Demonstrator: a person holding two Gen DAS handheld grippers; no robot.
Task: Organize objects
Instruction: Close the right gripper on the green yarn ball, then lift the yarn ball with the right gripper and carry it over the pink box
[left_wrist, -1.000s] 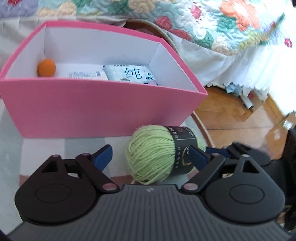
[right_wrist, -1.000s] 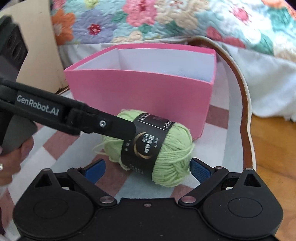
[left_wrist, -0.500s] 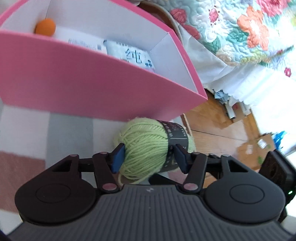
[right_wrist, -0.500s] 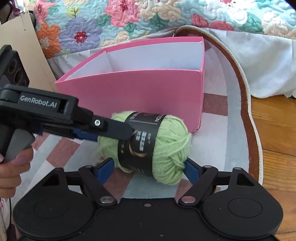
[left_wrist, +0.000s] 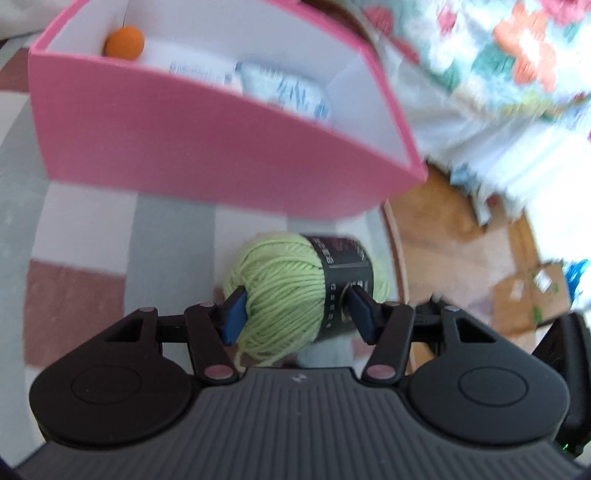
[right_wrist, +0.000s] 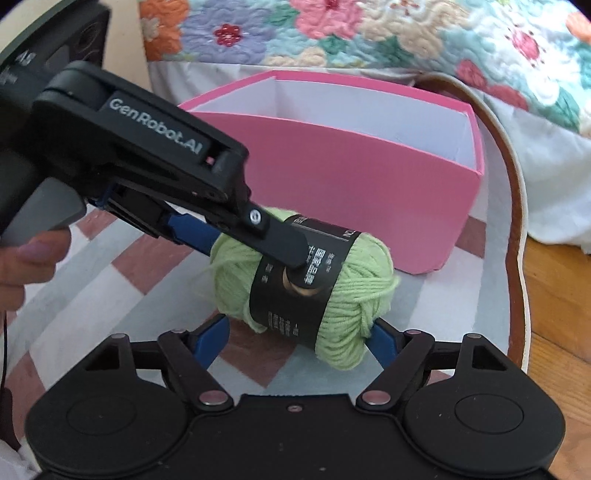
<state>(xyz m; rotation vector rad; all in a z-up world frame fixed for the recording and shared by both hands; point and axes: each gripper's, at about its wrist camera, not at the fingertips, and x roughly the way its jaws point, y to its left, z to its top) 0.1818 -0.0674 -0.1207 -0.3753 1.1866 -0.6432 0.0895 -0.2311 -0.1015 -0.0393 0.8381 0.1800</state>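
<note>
A green yarn ball (left_wrist: 284, 291) with a black label band is held in my left gripper (left_wrist: 297, 314), whose blue pads press its two sides; it hangs above the rug in front of the pink box (left_wrist: 184, 147). In the right wrist view the same yarn ball (right_wrist: 347, 295) is pinched by the left gripper (right_wrist: 273, 243) coming in from the left. My right gripper (right_wrist: 295, 341) is open, just below and in front of the yarn, its fingertips (right_wrist: 210, 341) either side of it, not gripping it.
The pink box (right_wrist: 351, 184) holds an orange ball (left_wrist: 124, 41) and two white packets (left_wrist: 288, 92). It stands on a checked rug (left_wrist: 74, 240). A bed with a floral quilt (right_wrist: 369, 33) is behind. Wooden floor (left_wrist: 461, 240) and cardboard lie to the right.
My left gripper closed on the yarn ball and lifted it off the rug, tilting toward the box. My right gripper moved in closer under the yarn and stayed open.
</note>
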